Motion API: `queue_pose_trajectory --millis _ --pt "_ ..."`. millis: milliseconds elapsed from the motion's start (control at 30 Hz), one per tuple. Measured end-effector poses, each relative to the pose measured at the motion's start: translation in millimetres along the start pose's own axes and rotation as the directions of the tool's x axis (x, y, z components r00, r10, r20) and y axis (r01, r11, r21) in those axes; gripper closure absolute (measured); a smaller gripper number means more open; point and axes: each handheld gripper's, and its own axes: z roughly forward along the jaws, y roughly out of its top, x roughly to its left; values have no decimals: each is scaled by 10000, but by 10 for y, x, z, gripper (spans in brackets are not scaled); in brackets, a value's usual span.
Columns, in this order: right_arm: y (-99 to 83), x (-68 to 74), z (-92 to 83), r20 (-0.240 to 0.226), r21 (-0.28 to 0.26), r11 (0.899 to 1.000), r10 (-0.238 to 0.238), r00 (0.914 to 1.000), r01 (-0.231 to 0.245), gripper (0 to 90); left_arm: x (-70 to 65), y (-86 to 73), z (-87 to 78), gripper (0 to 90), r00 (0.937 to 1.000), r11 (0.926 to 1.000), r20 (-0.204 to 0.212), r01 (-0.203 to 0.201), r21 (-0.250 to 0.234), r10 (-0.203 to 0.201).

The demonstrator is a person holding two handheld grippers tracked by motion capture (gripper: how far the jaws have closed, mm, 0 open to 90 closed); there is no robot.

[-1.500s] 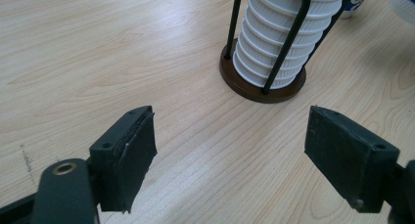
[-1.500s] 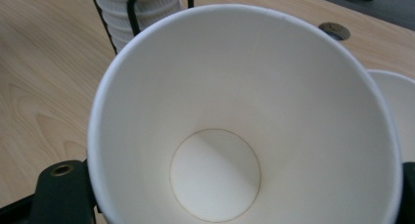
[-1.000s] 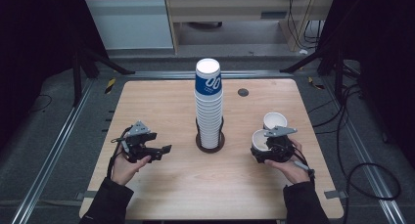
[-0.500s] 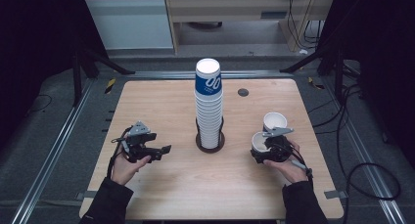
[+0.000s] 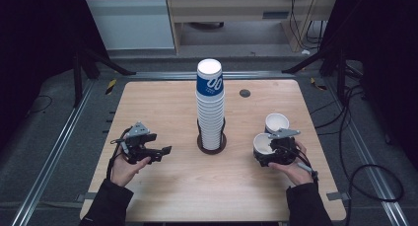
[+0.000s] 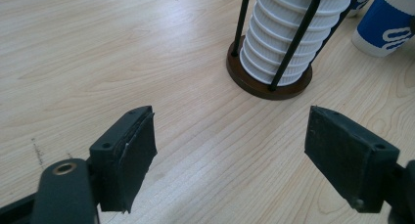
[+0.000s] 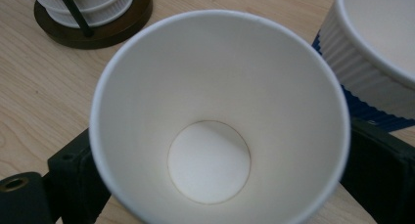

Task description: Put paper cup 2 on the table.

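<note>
Paper cup (image 7: 215,131) hiding right gripper (image 5: 270,154) jaws, outside unseen

A wooden table (image 5: 162,102) sits on a grey floor (image 5: 49,137). A small dark round hole (image 5: 245,93) is near the table's far edge. Black cables (image 5: 365,171) lie on the floor.

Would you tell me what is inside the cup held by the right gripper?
Nothing: the held cup shows bare white walls and a clean round bottom. The right gripper grips its outside, its jaws mostly covered by the cup.
</note>
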Motion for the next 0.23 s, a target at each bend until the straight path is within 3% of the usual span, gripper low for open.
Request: queue_pose_trajectory --millis 233 --pt "-57 7 -168 66 -259 9996 111 9999 -110 44 18 -2 -25 184 10000 10000 -55 18 -41 -18"
